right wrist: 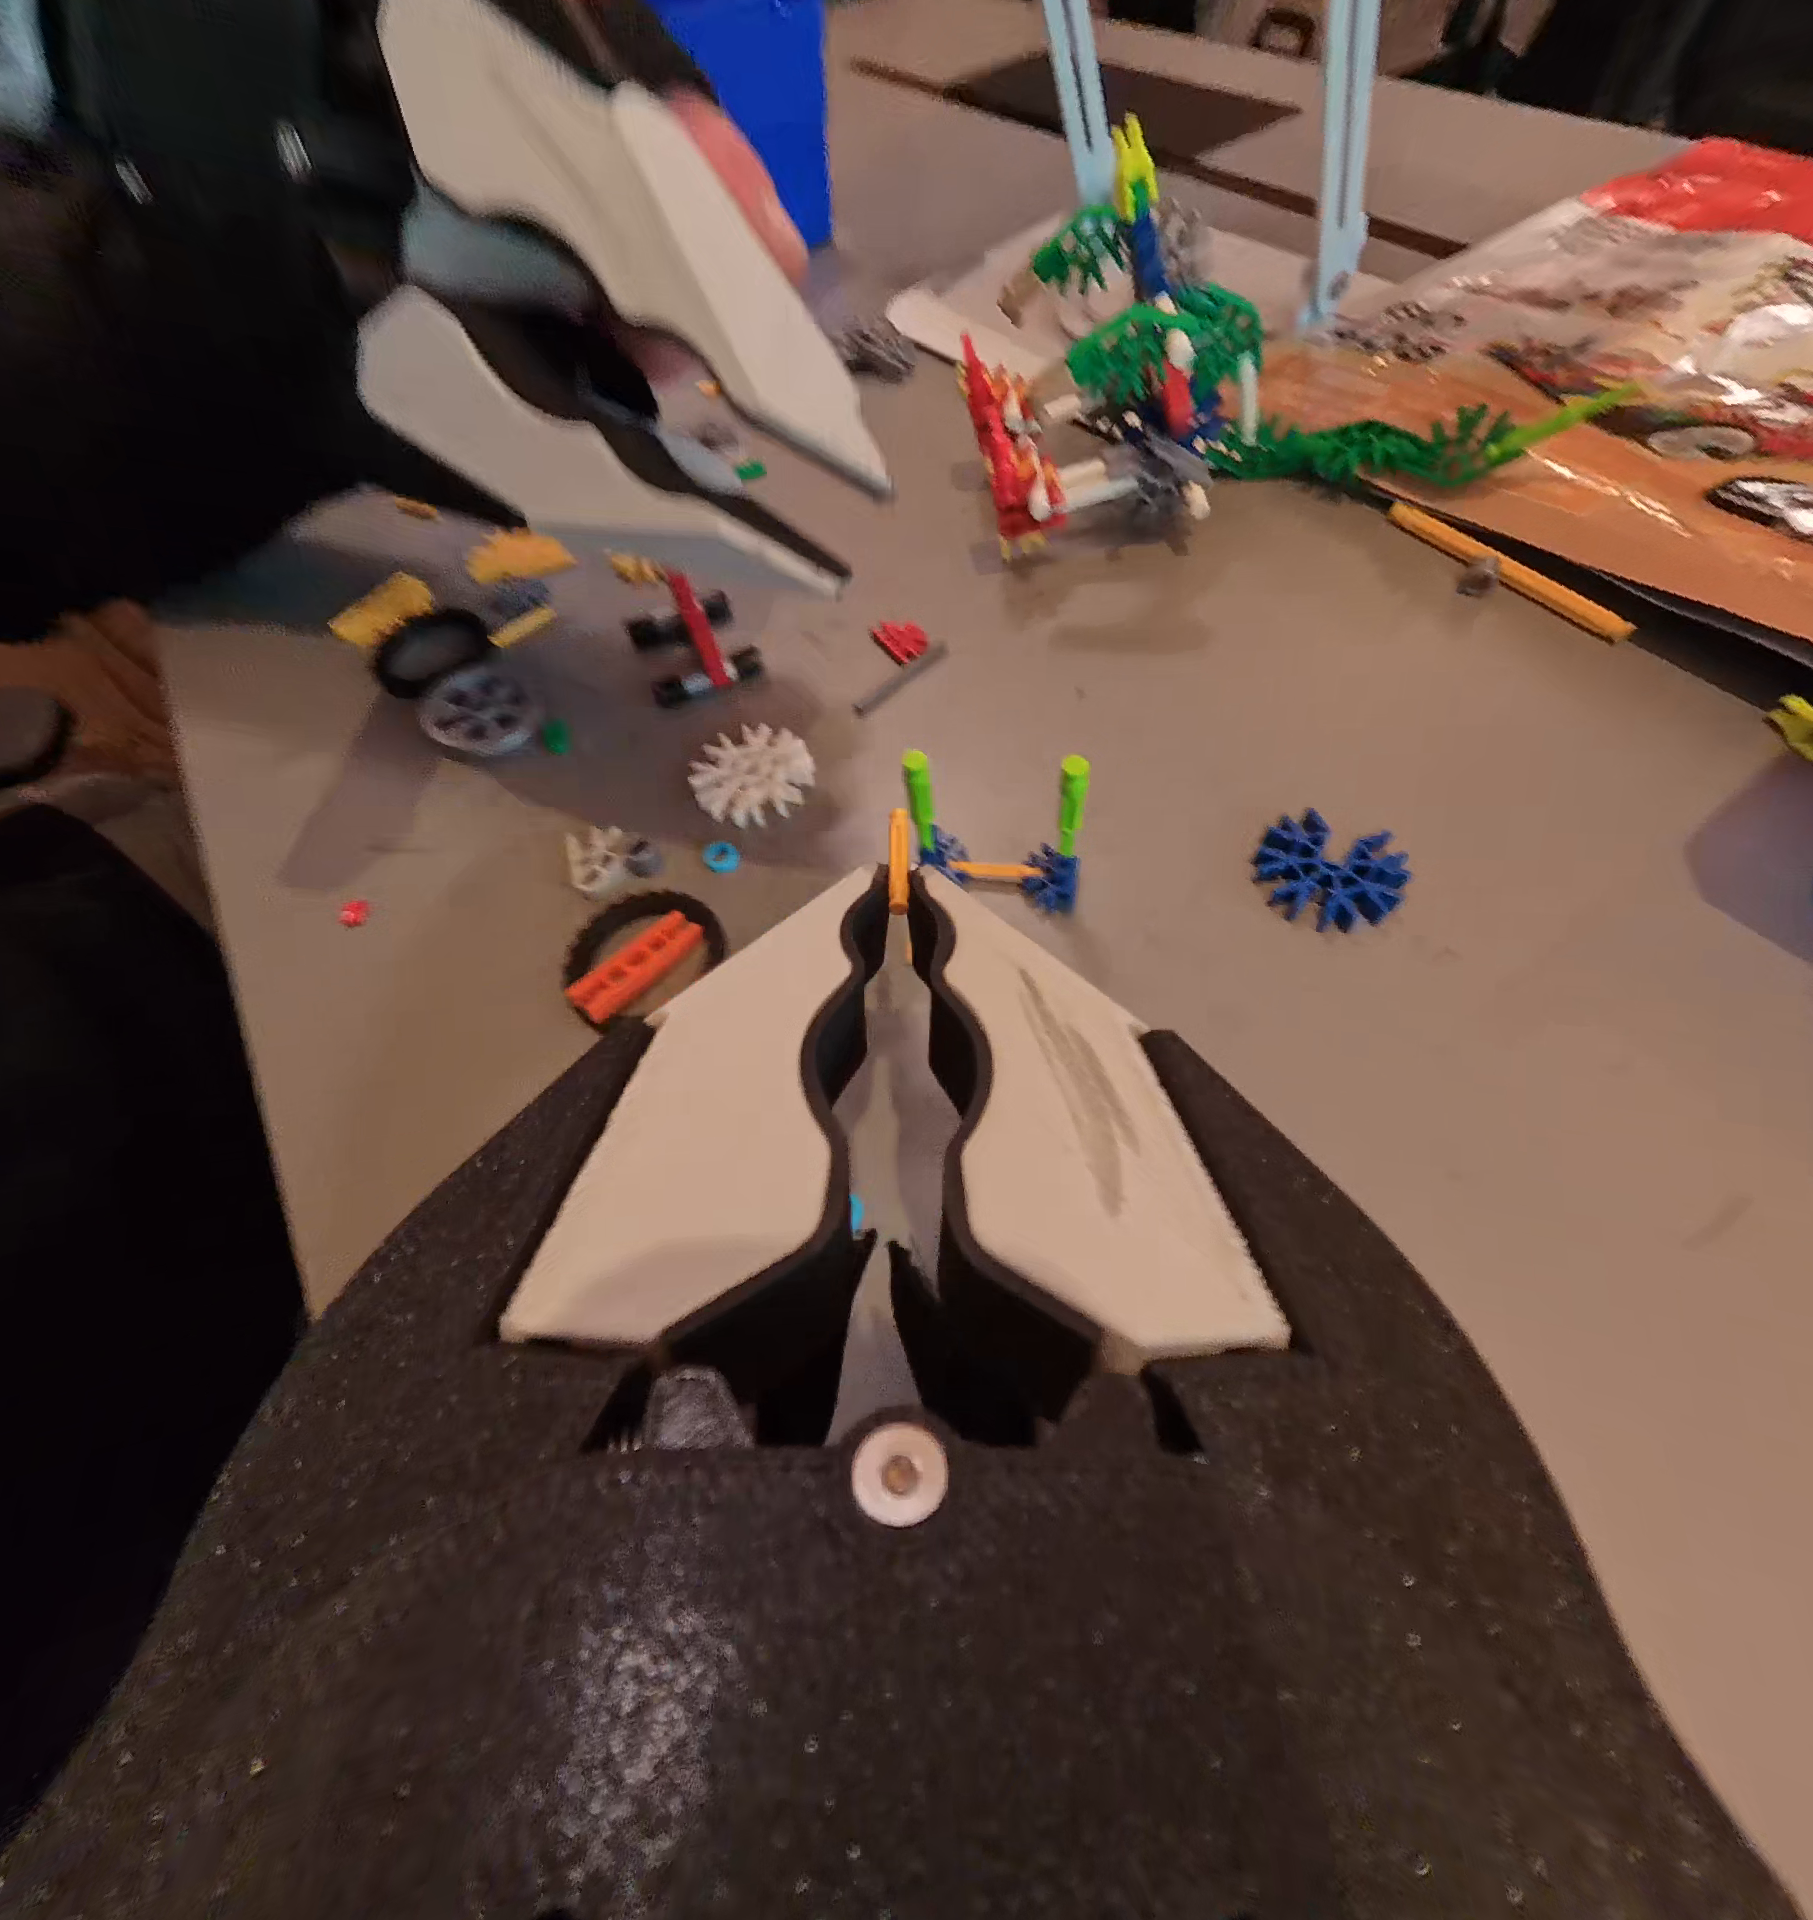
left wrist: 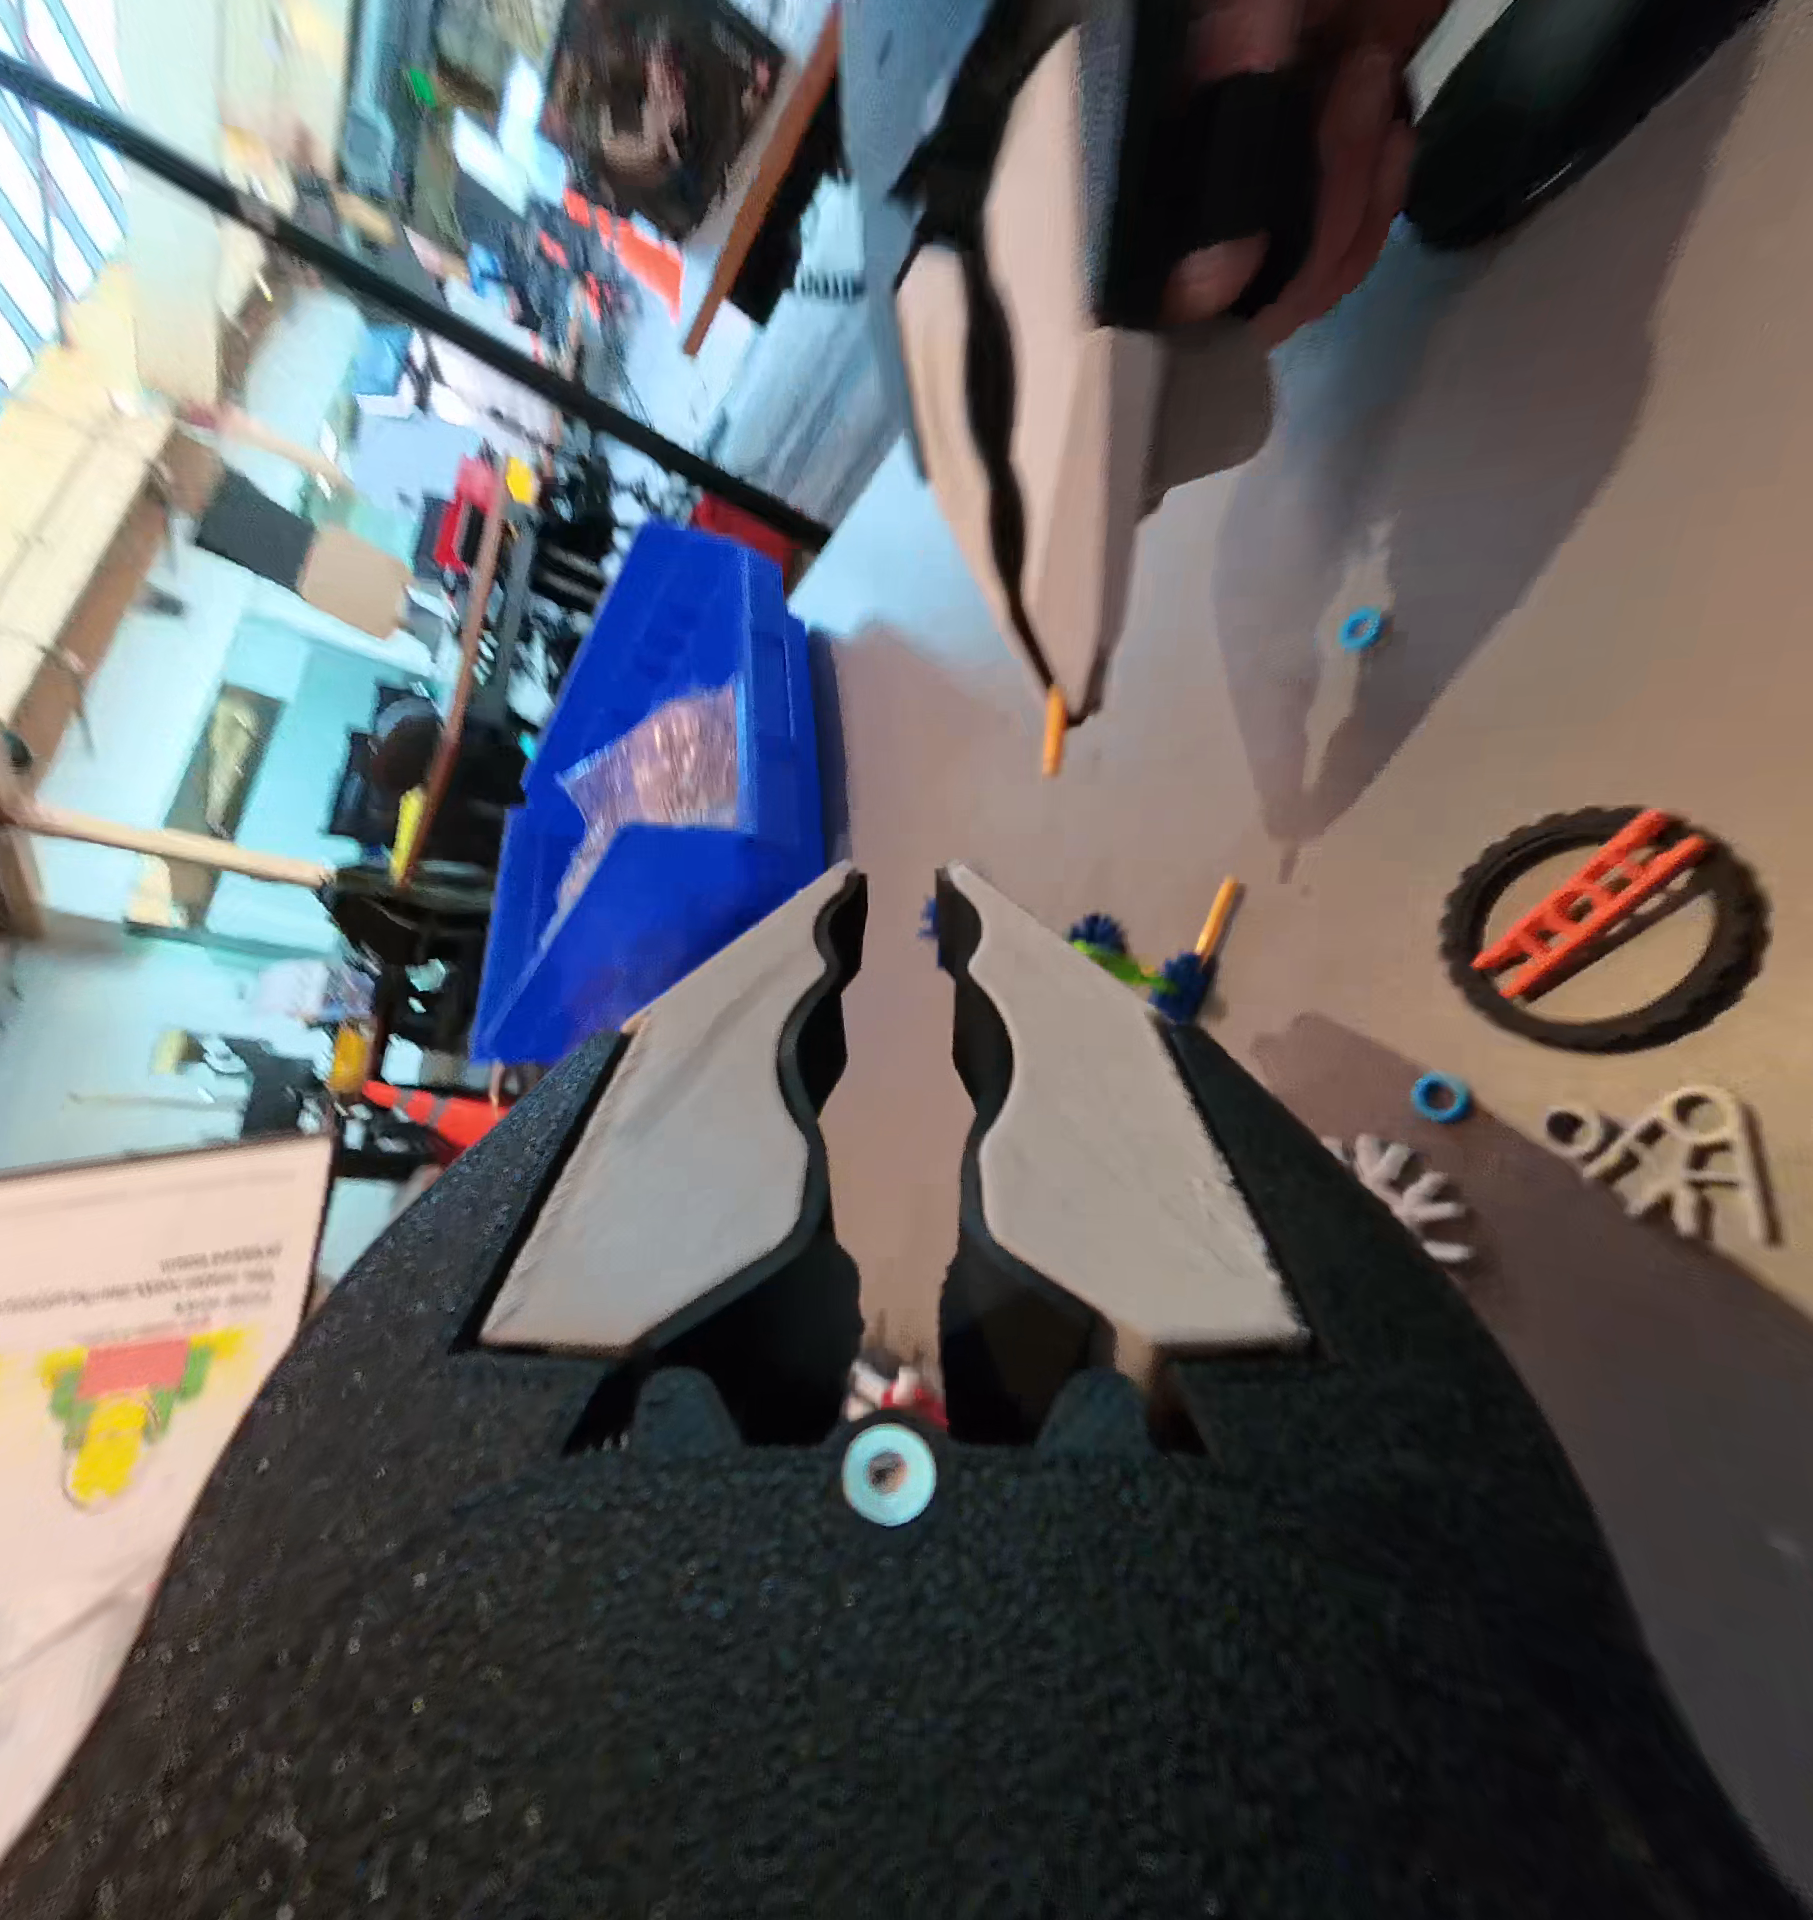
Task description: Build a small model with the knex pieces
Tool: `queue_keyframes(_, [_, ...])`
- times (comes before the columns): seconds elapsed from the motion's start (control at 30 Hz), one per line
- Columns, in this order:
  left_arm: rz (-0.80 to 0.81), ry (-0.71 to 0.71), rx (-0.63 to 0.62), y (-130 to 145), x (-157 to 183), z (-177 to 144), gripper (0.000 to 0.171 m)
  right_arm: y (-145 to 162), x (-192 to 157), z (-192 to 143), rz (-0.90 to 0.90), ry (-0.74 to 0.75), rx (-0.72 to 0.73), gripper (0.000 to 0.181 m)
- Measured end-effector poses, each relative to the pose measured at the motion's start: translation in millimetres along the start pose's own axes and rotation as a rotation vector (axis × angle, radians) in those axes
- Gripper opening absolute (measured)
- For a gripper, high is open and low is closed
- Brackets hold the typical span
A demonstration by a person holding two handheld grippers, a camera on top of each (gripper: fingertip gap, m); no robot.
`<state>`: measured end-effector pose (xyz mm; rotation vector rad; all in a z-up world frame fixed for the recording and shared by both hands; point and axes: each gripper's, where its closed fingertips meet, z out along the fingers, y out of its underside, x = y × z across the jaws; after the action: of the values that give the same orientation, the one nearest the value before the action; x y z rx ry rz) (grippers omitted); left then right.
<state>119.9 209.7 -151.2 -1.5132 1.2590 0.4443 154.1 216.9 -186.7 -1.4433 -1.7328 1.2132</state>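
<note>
My right gripper is shut on a short orange rod, held upright at its tips just above the grey table. Just beyond it stands a small assembly of two blue connectors joined by an orange rod, each with an upright green rod. In the left wrist view the right gripper comes in from the top with the rod. My left gripper is open and empty, held above the table with the assembly just right of its tips. It shows blurred in the right wrist view.
A black tyre ring holds an orange ladder piece. A blue bin stands at the table's edge. A white snowflake connector, a blue double connector, a built model, a parts bag and several loose parts lie about. The left gripper's tips are roughly 6 cm from the right gripper's.
</note>
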Motion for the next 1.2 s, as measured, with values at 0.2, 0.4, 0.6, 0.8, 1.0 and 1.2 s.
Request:
queue_keyframes(0.2, [-0.180,0.122,-0.155,43,-2,17,0.012,24,27,14,-0.055,0.111,-0.153,0.002])
queue_keyframes(0.4, [-0.276,0.271,-0.247,59,27,42,0.013,41,38,25,-0.085,0.136,-0.247,0.002])
queue_keyframes(0.6, [-0.373,0.348,-0.256,63,36,54,0.011,44,42,31,-0.113,0.130,-0.286,0.002])
queue_keyframes(0.8, [-0.437,0.443,-0.219,61,47,60,0.011,49,45,37,-0.138,0.131,-0.336,0.002])
queue_keyframes(1.0, [-0.458,0.496,-0.187,57,55,65,0.002,49,45,38,-0.143,0.126,-0.338,0.002])
queue_keyframes(1.2, [-0.463,0.524,-0.162,54,58,62,0.001,49,45,37,-0.158,0.121,-0.337,0.002])
